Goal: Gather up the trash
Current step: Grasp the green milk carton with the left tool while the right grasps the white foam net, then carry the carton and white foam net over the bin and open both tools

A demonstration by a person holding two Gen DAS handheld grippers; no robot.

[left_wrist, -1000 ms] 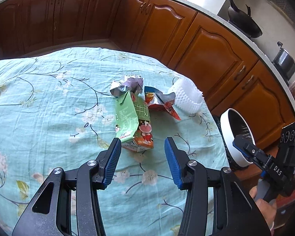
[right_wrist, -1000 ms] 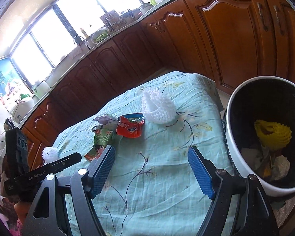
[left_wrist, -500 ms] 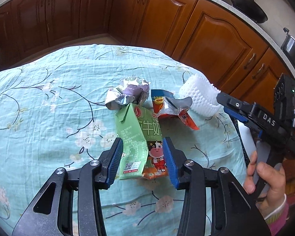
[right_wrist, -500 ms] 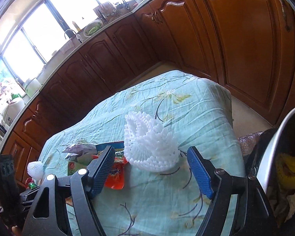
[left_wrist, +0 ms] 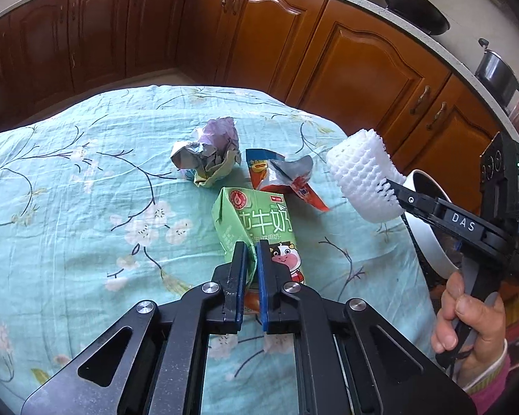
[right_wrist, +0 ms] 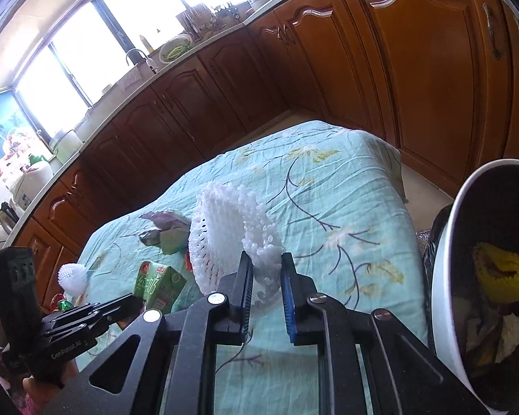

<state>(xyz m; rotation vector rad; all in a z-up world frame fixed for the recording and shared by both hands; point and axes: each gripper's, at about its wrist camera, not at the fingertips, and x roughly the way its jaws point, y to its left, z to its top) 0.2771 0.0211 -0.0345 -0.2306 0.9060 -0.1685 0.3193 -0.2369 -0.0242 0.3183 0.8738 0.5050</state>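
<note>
A green milk carton (left_wrist: pixel 256 218) lies on the teal floral tablecloth (left_wrist: pixel 69 207), and my left gripper (left_wrist: pixel 251 252) is shut on its near edge. A white foam net (right_wrist: pixel 225 228) hangs just above the cloth between the jaws of my right gripper (right_wrist: pixel 264 263), which are closing with their pads pressed on the net's rim. The left wrist view shows the same foam net (left_wrist: pixel 360 176) raised at the right. A crumpled foil wrapper (left_wrist: pixel 207 155) and a red snack bag (left_wrist: pixel 276 173) lie behind the carton.
A white-rimmed bin (right_wrist: pixel 446 276) stands off the table's right edge with a yellow foam net (right_wrist: pixel 501 273) and other scraps inside. Brown cabinets (left_wrist: pixel 346 62) curve around the far side. A person's hand (left_wrist: pixel 467 318) holds the right gripper's handle.
The left jaws closed on the milk carton's edge. The right gripper moved over to the white foam net, closed on it and raised it off the cloth.
</note>
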